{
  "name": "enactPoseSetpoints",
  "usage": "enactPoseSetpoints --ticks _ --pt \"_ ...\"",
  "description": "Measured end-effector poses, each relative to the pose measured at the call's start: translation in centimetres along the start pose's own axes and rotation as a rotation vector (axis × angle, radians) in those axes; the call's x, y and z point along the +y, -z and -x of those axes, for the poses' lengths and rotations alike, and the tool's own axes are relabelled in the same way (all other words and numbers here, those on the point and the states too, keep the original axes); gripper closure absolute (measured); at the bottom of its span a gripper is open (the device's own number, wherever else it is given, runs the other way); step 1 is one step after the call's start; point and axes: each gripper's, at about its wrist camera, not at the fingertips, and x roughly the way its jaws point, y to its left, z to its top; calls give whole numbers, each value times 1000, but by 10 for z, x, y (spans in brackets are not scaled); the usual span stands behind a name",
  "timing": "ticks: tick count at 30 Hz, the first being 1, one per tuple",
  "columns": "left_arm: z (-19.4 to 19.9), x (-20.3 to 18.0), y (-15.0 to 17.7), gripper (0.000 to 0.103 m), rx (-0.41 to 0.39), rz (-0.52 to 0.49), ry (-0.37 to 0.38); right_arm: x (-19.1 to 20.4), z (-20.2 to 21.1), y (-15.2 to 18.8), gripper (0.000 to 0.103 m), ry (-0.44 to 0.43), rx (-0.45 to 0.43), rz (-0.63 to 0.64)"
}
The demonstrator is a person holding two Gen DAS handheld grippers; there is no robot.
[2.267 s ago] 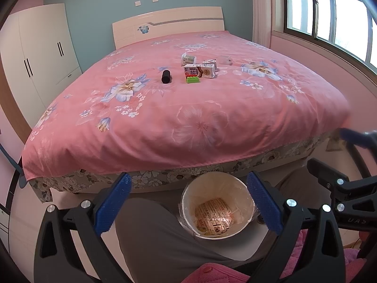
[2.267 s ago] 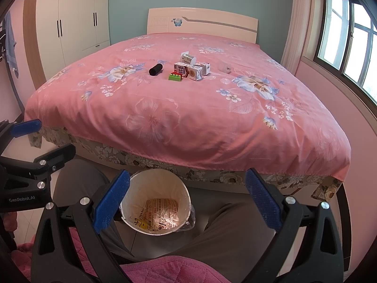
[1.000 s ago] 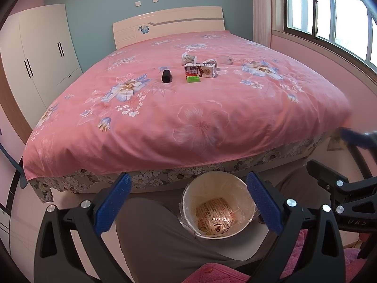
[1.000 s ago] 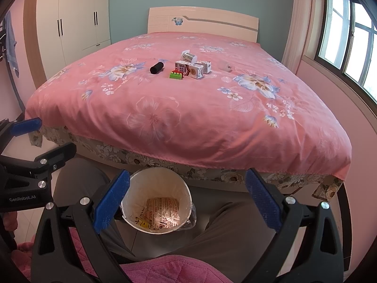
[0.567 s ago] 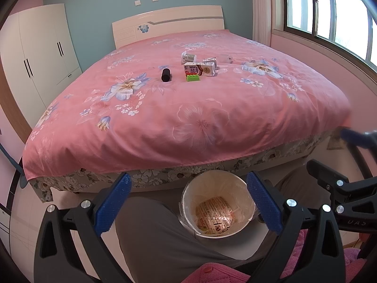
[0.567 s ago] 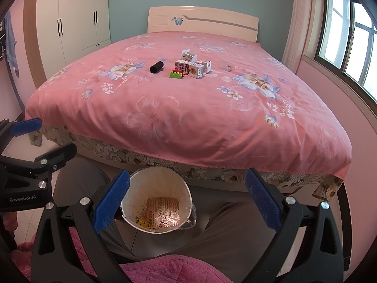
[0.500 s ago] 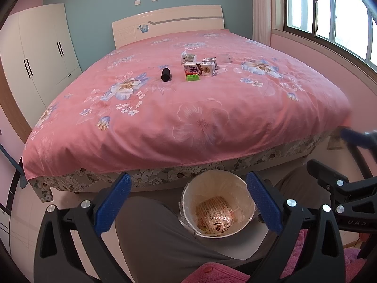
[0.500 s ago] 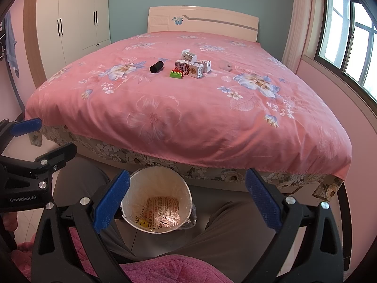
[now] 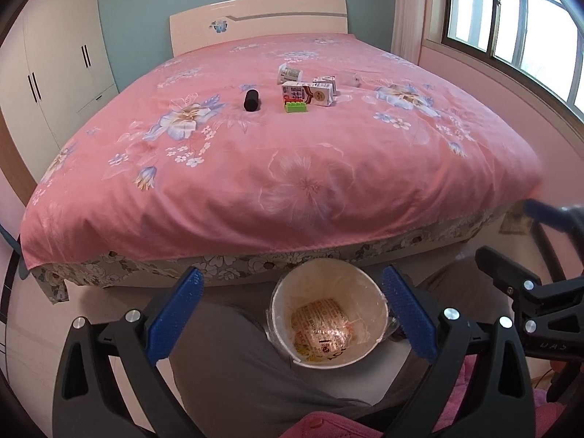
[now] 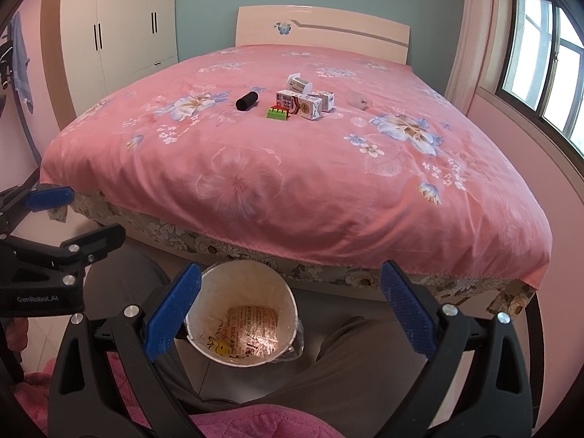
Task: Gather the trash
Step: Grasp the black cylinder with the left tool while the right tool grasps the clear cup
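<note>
A white trash bin (image 9: 377, 297) (image 10: 284, 292) stands on the floor between the person's knees, with a printed wrapper (image 9: 323, 323) inside. On the pink bed lie a milk carton (image 9: 308, 93) (image 10: 300, 104), a smaller carton (image 9: 326, 82), a tipped cup (image 9: 289, 73), a green brick (image 9: 296, 107) (image 10: 278, 112), a black cylinder (image 9: 251, 100) (image 10: 246, 101) and a clear crumpled piece (image 10: 357, 100). My left gripper (image 9: 292, 315) is open and empty above the bin. My right gripper (image 10: 290, 314) is open and empty beside it.
The pink floral bed (image 9: 292, 168) fills the middle, its front edge just beyond the bin. A white wardrobe (image 10: 120, 25) stands at the left, windows (image 9: 511, 18) at the right. The person's grey-trousered legs (image 9: 233, 365) flank the bin.
Both grippers stay open and nearly still; the views shift only slightly.
</note>
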Motion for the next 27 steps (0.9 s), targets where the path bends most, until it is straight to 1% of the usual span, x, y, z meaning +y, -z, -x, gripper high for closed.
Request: enactPoseSetpoints --ticks 3,7,12,19,20,27 --pt "-12 7 -18 4 7 25 15 -9 -10 -18 7 1 3 -8" --pt "-30 11 -46 3 7 15 6 -18 -22 -52 7 18 -21 7" --pt "-52 20 -88 4 13 25 54 -28 -37 -93 7 20 -53 37" --pt "-94 34 -144 4 23 32 24 -50 -78 -151 7 25 -63 58" --pt "-102 37 -154 4 18 31 6 -52 -83 -157 7 30 -64 60" --pt "-143 52 -205 4 25 46 -29 -76 -137 -212 7 72 -56 79"
